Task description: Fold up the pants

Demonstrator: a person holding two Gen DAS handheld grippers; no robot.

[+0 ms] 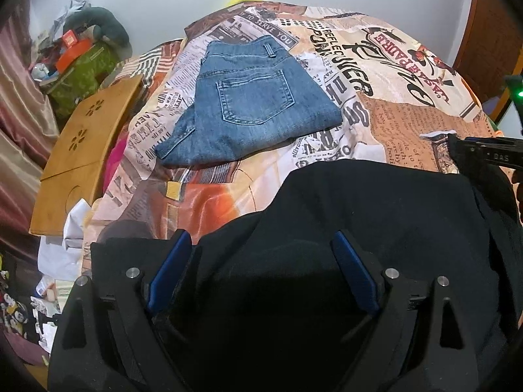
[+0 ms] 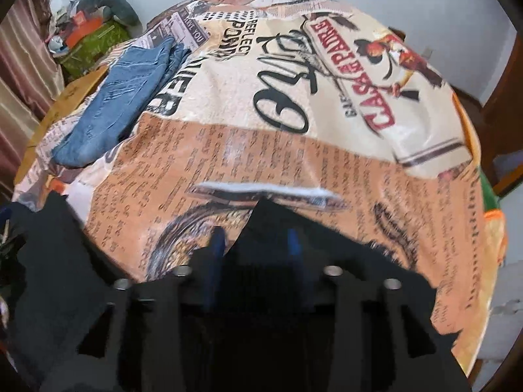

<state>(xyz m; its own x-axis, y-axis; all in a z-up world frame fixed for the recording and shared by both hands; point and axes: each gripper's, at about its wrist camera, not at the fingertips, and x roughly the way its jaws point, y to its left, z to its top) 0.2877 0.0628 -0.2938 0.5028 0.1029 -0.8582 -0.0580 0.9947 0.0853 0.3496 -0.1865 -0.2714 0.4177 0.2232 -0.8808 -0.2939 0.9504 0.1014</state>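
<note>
Black pants (image 1: pixel 376 202) lie on the printed bedspread (image 1: pixel 408 124) at the near edge. My left gripper (image 1: pixel 261 245) stands open over them, blue pads (image 1: pixel 170 271) wide apart, with black cloth bunched between the fingers. My right gripper (image 2: pixel 256 238) also has black pants (image 2: pixel 261 225) rising between its blue pads (image 2: pixel 215 248); the view is blurred, and the jaws look partly apart. The right gripper shows at the right edge of the left wrist view (image 1: pixel 483 155). Folded blue jeans (image 1: pixel 248 104) lie farther back on the bed, and they also show in the right wrist view (image 2: pixel 117 101).
A wooden lap table (image 1: pixel 85 150) leans at the bed's left side. A cluttered pile with a green box (image 1: pixel 85 72) stands at the back left. A wooden door (image 1: pixel 490 32) is at the right. White papers (image 1: pixel 59 254) lie on the floor at left.
</note>
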